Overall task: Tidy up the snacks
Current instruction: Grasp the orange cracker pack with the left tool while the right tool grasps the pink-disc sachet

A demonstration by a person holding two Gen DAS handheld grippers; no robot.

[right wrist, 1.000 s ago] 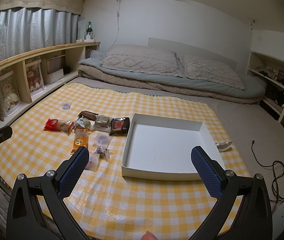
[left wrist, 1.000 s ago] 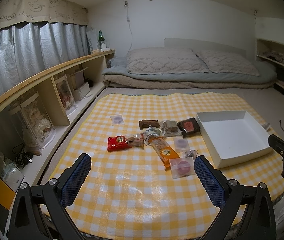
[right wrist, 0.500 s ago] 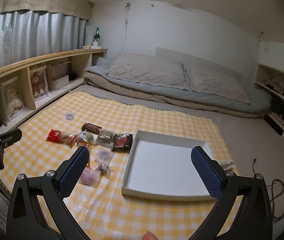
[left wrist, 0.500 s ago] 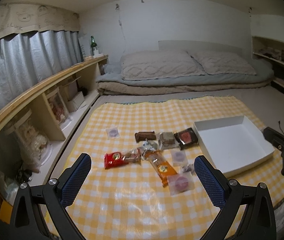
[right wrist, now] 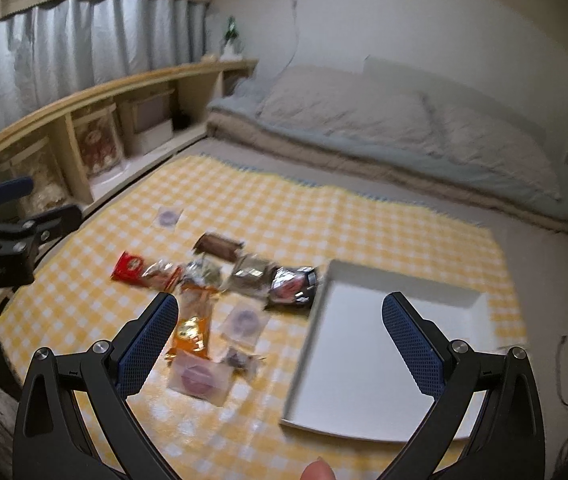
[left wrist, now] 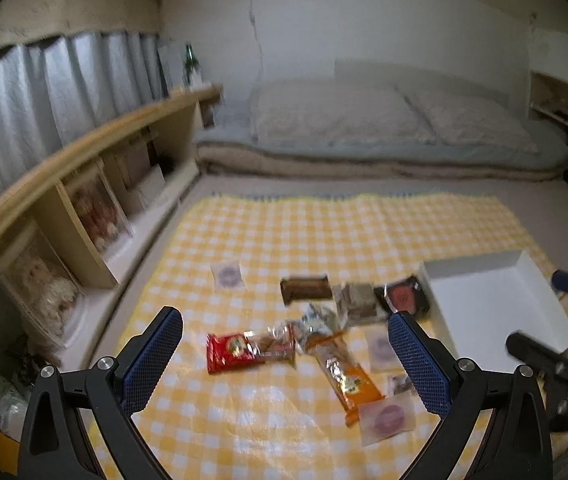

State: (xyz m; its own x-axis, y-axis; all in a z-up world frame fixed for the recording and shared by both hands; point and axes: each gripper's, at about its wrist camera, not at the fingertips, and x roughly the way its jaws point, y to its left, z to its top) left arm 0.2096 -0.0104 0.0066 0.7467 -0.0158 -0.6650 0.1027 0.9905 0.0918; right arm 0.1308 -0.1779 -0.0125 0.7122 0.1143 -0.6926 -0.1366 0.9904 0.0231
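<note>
**Snacks scattered, box empty, both grippers spread wide**

Snacks lie in a loose cluster on the yellow checked cloth point(left wrist: 268, 232), just left of the white box point(right wrist: 368, 344), which holds nothing yet. Nearest the box sits a dark wrapper with a red label point(right wrist: 293, 285), close against its left wall. Beside it are a silvery packet point(right wrist: 250, 276) and a brown bar point(right wrist: 220, 246); a red packet point(left wrist: 244, 347) and an orange packet point(left wrist: 344, 376) lie towards the near edge, with a few flat clear sachets, one pink point(right wrist: 200, 376), among them. One sachet point(left wrist: 227, 275) lies apart, further back.

The left gripper point(left wrist: 284, 360) hangs above the red and orange packets with its jaws wide apart and nothing between them. The right gripper point(right wrist: 280, 344) is likewise spread and empty, straddling the box's left wall.

The step in hand looks like the approach to a first pick. A sensible choice would be an outlying packet such as the red one, taken across its narrow width with the fingers low, so that the crinkly film does not slip and neighbours are not dragged.

Both views are smeared by motion, so labels cannot be read and the small pieces by the orange packet cannot be identified. The box's right side is cut off in the left view. Overlaps in the middle of the pile are hard to sort out.
</note>
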